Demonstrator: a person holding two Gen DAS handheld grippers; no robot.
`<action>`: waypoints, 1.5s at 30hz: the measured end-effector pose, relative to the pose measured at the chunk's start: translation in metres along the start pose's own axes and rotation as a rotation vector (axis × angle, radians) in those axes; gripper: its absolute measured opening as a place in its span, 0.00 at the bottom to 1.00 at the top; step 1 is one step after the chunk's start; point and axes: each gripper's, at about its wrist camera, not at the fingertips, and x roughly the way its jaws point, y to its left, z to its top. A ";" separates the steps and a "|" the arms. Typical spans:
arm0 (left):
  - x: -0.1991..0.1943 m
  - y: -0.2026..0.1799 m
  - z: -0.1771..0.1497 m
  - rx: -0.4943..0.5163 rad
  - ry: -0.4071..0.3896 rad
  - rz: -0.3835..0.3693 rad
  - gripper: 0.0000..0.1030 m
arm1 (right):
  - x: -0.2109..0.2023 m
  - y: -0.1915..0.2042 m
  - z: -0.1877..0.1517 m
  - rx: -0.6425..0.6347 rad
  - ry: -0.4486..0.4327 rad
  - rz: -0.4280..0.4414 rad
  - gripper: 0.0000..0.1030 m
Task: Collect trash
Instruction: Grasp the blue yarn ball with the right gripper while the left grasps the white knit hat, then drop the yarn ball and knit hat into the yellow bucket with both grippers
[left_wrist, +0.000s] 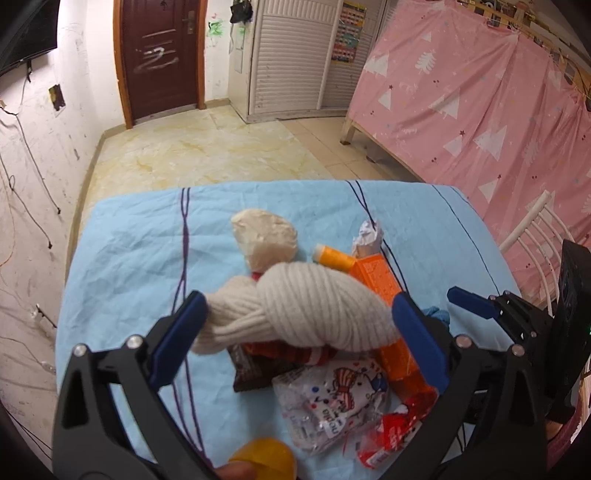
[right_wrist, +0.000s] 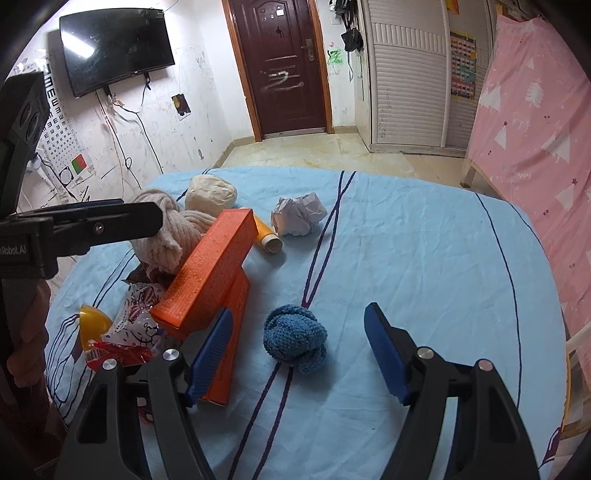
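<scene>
Left wrist view has the left gripper (left_wrist: 299, 332) spread wide around a cream knitted bundle (left_wrist: 310, 314), its blue pads (left_wrist: 181, 332) flanking the ribbed wool; whether either pad touches is unclear, so I judge this a straddle rather than a grip. The bundle lies on top of the trash heap, which sits toward the near left corner of the blue-sheeted table (right_wrist: 424, 258): a dark wrapper (left_wrist: 251, 373), a clear printed plastic bag (left_wrist: 328, 406), a red crinkled wrapper (left_wrist: 391, 432) and a yellow plastic half-shell (left_wrist: 264, 459). Two long orange cardboard boxes (right_wrist: 210, 266) rest one propped on the other, probably just dropped there, with an orange tube (right_wrist: 264, 232) behind them. Farther in, toward the middle of the table, sit a crumpled white paper ball (right_wrist: 299, 216) and a beige wad (right_wrist: 210, 194). The right gripper (right_wrist: 299, 350) hangs with its tongs parted on either side of a blue knitted ball (right_wrist: 293, 338), pads clear of it. Soft knits will squash; the paper is light and springy.
</scene>
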 end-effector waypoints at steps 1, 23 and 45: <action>0.003 0.000 0.001 0.001 0.005 -0.003 0.94 | 0.001 -0.001 0.000 0.002 0.001 0.003 0.65; -0.003 -0.018 -0.013 0.032 -0.012 -0.010 0.61 | 0.005 -0.011 0.000 0.009 0.031 0.010 0.24; -0.050 -0.091 0.017 0.141 -0.146 -0.055 0.61 | -0.059 -0.055 0.001 0.105 -0.144 -0.037 0.24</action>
